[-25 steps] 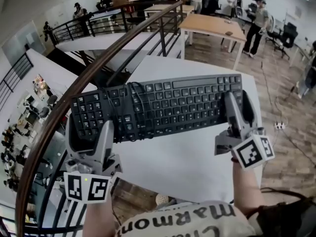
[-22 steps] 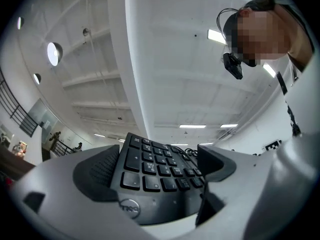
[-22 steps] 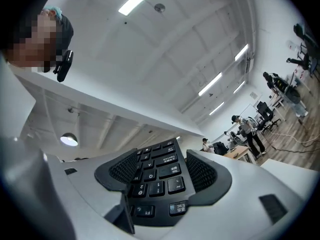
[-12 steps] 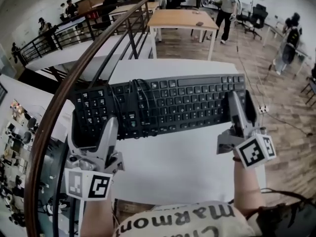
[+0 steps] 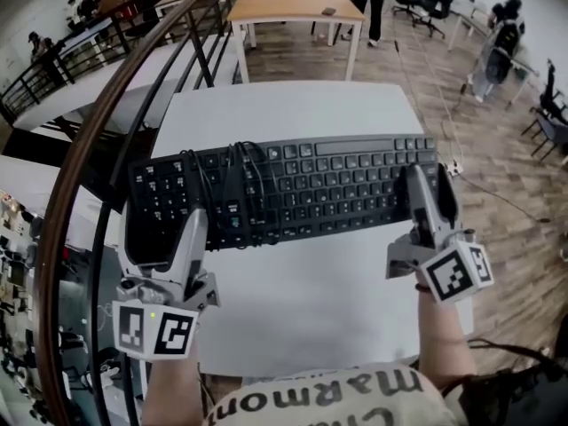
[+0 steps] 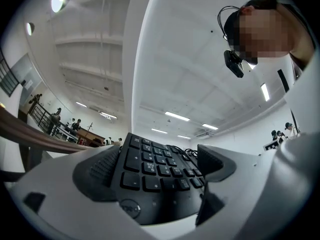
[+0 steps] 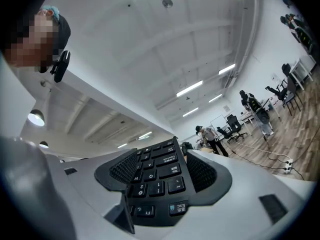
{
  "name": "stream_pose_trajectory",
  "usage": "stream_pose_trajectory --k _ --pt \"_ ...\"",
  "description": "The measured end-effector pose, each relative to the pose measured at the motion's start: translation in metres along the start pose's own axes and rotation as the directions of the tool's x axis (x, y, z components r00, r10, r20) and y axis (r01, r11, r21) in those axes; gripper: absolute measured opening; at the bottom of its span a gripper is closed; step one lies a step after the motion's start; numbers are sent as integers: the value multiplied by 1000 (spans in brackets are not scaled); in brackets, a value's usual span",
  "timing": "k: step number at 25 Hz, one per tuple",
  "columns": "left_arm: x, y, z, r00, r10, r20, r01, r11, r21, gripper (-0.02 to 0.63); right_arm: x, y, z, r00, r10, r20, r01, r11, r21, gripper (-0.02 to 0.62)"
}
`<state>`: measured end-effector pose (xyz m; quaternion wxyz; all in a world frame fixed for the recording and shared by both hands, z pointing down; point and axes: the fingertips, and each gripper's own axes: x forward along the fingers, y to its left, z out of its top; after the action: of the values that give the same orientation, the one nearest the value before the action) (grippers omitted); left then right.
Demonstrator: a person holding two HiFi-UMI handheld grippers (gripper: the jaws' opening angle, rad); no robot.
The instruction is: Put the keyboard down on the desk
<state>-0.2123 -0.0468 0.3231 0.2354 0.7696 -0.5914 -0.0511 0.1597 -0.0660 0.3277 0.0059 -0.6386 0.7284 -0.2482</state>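
Head view: railing (image 5: 114, 109) flanks held keyboard (image 5: 302, 189).

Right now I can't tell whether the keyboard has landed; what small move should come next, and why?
Probably lower both ends together, kept level. The left gripper and right gripper each clamp one end of the black full-size keyboard, which appears to hover over the white rectangular desk.

Curved brown handrail (image 5: 89, 158) sweeps past on my left; ahead, a wooden table (image 5: 293, 5) on plank floor (image 5: 497, 193), a person (image 5: 371, 3) beside it.
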Motion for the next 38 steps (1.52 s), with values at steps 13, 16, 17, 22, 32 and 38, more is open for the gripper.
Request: stream_pose_trajectory --k 13,16,17,22,32,38 --pt "-3 -6 16 934 -120 337 79 988 132 482 12 4 16 925 174 339 -159 985 -73 313" --pt "-15 -9 9 942 -110 318 72 989 128 482 -3 4 10 934 167 317 -157 986 -57 313" --pt "-15 -9 9 944 -107 311 71 990 125 482 -4 4 9 937 163 310 -155 987 -52 313" --pt "-10 -10 11 951 -104 290 70 990 123 482 2 2 11 944 151 295 -146 989 -39 313" --pt "-7 -8 11 975 -52 215 30 994 104 482 9 -2 2 969 121 214 -126 992 6 313" --pt "-6 -7 10 987 -22 160 10 997 73 482 12 -3 0 985 96 143 -101 994 28 313"
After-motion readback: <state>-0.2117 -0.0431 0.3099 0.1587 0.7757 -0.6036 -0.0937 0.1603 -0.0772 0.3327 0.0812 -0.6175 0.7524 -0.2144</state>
